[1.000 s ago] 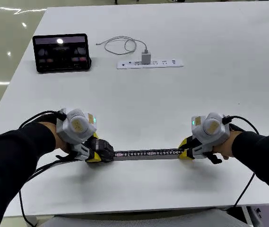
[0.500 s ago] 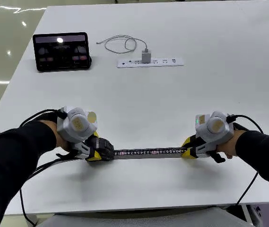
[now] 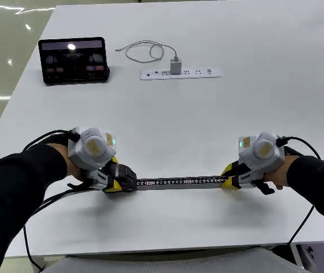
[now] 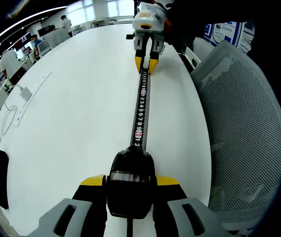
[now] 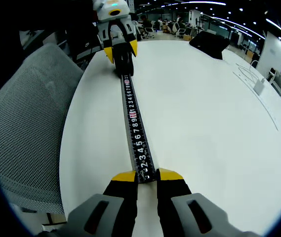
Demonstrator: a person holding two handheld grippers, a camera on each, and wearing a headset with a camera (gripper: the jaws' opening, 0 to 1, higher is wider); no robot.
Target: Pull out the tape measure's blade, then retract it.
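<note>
Head view first: the left gripper (image 3: pixel 114 183) sits near the front edge of the white table (image 3: pixel 207 125), its jaws clamped round the black tape measure (image 3: pixel 125 178), which rests on the tabletop. Out of the case comes the blade (image 3: pixel 179 182), lying flat with its numbers up. It runs straight across to the right gripper (image 3: pixel 228 182), whose yellow-tipped jaws are pinched narrow on the blade's end. Well apart, toward the far side, a dark tablet (image 3: pixel 73 61) stands propped, and near it lies a white power strip (image 3: pixel 179 74) with a charger (image 3: pixel 176 67) plugged in and a looped cable (image 3: pixel 144 52)

Over to the left gripper view: the black case sits squarely between the two jaws, gripped on both sides. The blade runs away from it over the white surface to the right gripper, which has the tip. A grey mesh chair (image 4: pixel 244 123) lines the table edge

Now the right gripper view: the jaws are almost together, with the blade's end nipped between them. The blade stretches ahead to the case in the left gripper's hold, and the mesh chair lies alongside
</note>
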